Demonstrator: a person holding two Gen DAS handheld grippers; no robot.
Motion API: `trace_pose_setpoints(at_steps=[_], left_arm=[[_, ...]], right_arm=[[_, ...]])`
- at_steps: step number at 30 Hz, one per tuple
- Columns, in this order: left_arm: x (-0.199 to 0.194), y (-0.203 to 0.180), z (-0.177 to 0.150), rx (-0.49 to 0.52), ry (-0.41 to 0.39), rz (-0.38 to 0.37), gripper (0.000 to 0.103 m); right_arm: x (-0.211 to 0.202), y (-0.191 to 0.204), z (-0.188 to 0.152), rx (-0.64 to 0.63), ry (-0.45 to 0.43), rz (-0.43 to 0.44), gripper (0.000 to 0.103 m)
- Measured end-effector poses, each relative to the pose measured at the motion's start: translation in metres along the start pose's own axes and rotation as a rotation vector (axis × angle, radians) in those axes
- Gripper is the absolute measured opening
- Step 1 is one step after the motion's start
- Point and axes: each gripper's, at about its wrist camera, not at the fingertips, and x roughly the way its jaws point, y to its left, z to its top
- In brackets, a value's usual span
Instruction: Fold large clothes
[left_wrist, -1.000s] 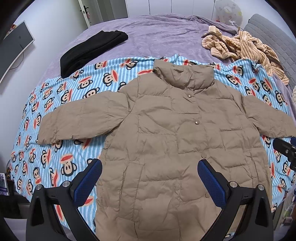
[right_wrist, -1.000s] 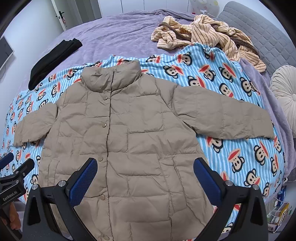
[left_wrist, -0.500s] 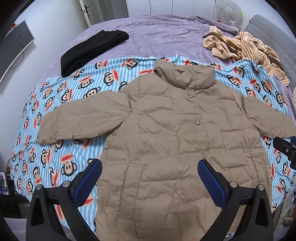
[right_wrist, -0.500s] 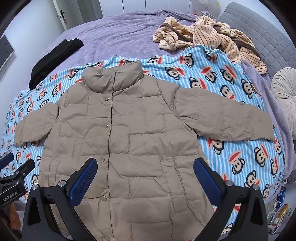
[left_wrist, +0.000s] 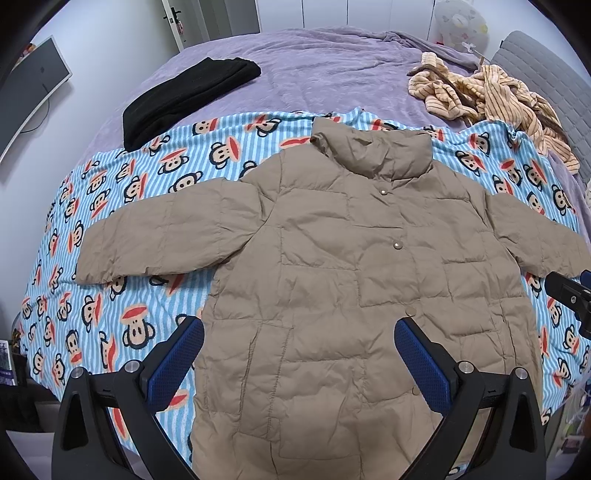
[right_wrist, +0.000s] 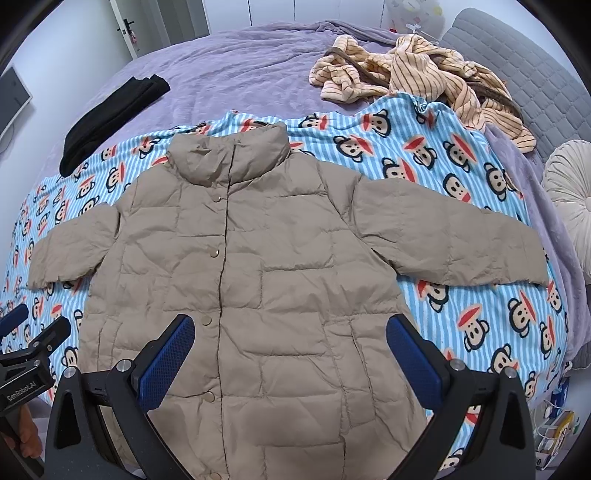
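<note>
Between the spread jaws of the left gripper (left_wrist: 299, 360) lies the coat (left_wrist: 332, 295): matt tan quilted cloth, puffy and creased, with small shiny metal snaps. The pads (left_wrist: 176, 363) are blue, dimpled, rubbery-looking; the finger frames are matt black plastic with bright metal screws. Under the coat, beyond both jaws, the blanket (left_wrist: 147, 177) looks soft and fleecy. Farther off, the bedspread (right_wrist: 240, 74) is plush purple cloth, the robe (right_wrist: 424, 74) ribbed fleece.
</note>
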Motion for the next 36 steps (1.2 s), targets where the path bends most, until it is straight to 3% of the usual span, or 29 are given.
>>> trace_pose_setpoints(at_steps=[36], left_arm=[[-0.0002,0.0037,-0.0009,-0.001,0.003,-0.004,0.103]], right_arm=[[0.0003,0.0057,0.0035,-0.004,-0.004,-0.003,0.103]])
